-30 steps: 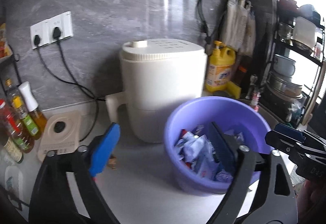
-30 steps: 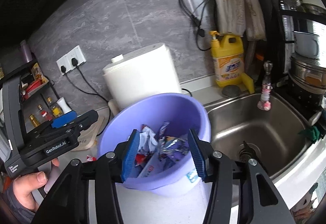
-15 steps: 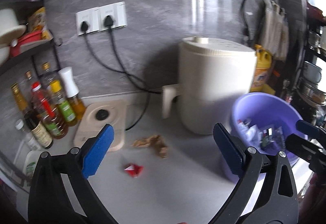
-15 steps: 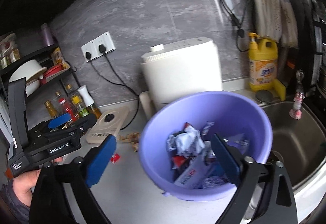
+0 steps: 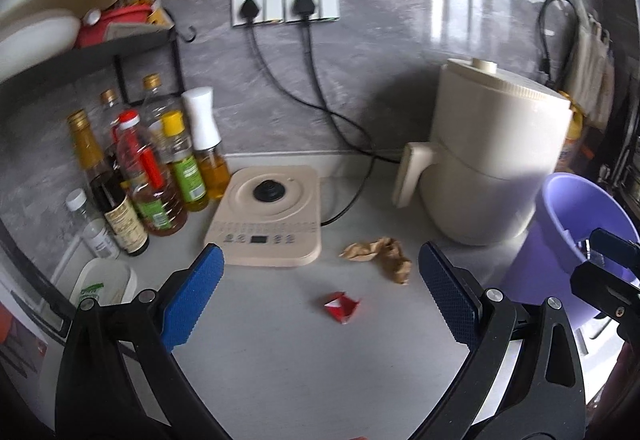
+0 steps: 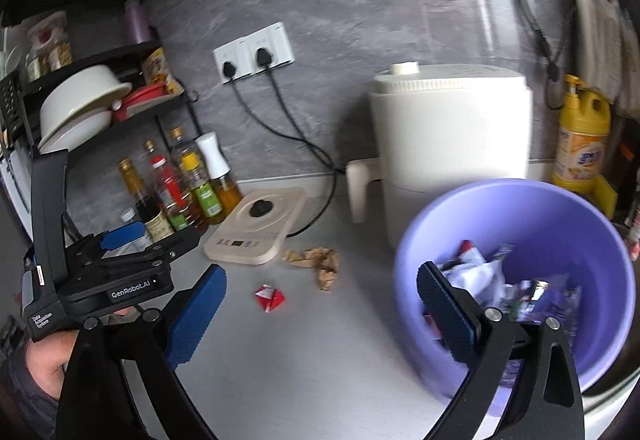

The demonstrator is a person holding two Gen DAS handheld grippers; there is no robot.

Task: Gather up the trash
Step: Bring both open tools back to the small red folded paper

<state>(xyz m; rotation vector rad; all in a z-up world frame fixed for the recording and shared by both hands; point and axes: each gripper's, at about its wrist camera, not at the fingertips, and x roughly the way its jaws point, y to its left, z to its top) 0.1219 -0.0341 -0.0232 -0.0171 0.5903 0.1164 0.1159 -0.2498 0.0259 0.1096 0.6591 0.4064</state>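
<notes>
While both grippers hang over the grey tabletop, the left gripper has its jaws wide with nothing between them. The right gripper has jaws wide but closing slightly, also on nothing. A red wrapper lies loose on the tabletop, with crumpled brown paper near it. The purple bin, part-filled with wrappers, stands beside the white cooker.
</notes>
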